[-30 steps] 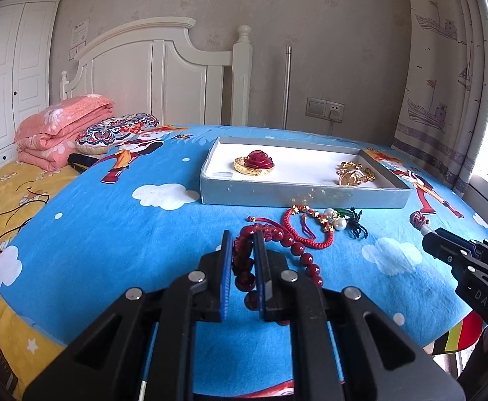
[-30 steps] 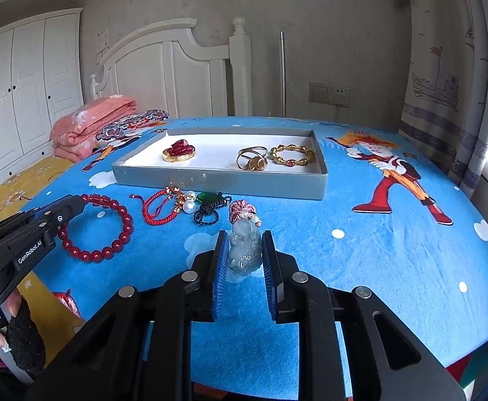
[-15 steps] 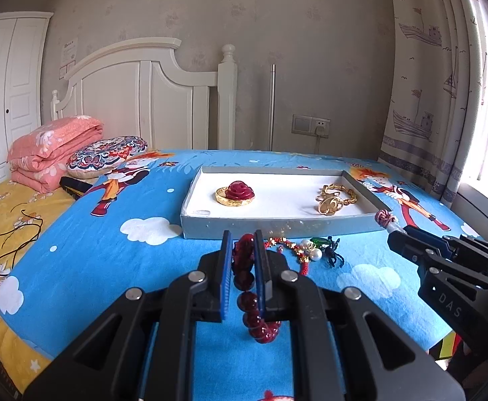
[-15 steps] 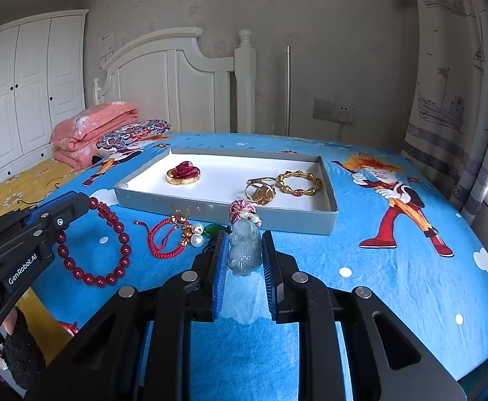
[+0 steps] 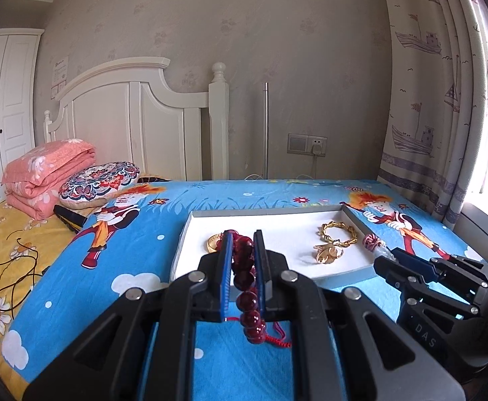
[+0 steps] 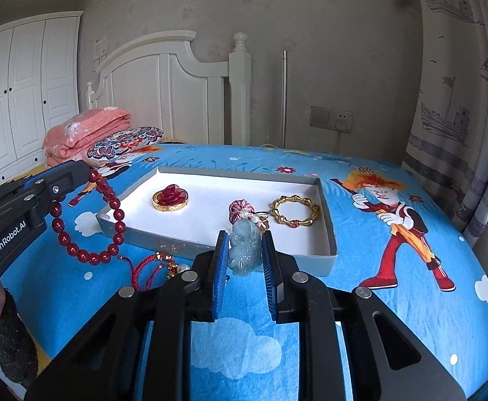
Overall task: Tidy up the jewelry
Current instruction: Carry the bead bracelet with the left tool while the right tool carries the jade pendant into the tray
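My left gripper [image 5: 242, 257] is shut on a dark red bead bracelet [image 5: 249, 287], which hangs in the air in front of the grey tray [image 5: 180, 250]. From the right wrist view the same bracelet [image 6: 87, 234] dangles from the left gripper [image 6: 76, 172]. My right gripper [image 6: 244, 250] is shut on a pale green jade pendant [image 6: 245, 250] with a pink knot on top, held over the tray's near wall [image 6: 314, 265]. In the tray lie a gold ring with a red rose [image 6: 170, 197], a gold bangle [image 6: 294, 212] and a gold ring [image 5: 329, 255].
A red cord bracelet with gold and pearl beads [image 6: 153, 265] lies on the blue cartoon bedsheet [image 6: 394, 300] in front of the tray. A folded pink quilt [image 5: 46, 173] and patterned cushion [image 5: 100, 180] sit at the far left by the white headboard [image 5: 137, 123]. Curtains [image 5: 437, 100] hang at the right.
Both grippers have risen and moved forward towards the tray. The bead bracelet left the sheet and now hangs free; the jade pendant was lifted too.
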Demonstrator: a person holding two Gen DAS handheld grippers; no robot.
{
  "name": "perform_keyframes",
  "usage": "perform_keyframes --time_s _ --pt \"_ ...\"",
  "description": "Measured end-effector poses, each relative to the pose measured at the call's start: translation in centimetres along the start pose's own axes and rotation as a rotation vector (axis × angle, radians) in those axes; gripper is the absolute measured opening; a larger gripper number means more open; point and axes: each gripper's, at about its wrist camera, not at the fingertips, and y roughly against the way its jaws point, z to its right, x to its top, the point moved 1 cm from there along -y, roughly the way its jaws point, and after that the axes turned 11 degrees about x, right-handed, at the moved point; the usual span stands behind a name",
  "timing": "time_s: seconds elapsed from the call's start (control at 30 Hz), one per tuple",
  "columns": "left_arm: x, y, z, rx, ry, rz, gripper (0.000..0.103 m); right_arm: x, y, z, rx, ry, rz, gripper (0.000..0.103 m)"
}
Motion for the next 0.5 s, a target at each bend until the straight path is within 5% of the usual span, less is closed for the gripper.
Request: perform_keyframes --time_s 0.5 --pt "6.2 -10.4 2.5 0.012 -0.022 -0.096 0.012 5.6 -8.0 2.6 -0.021 -0.005 -0.090 0.019"
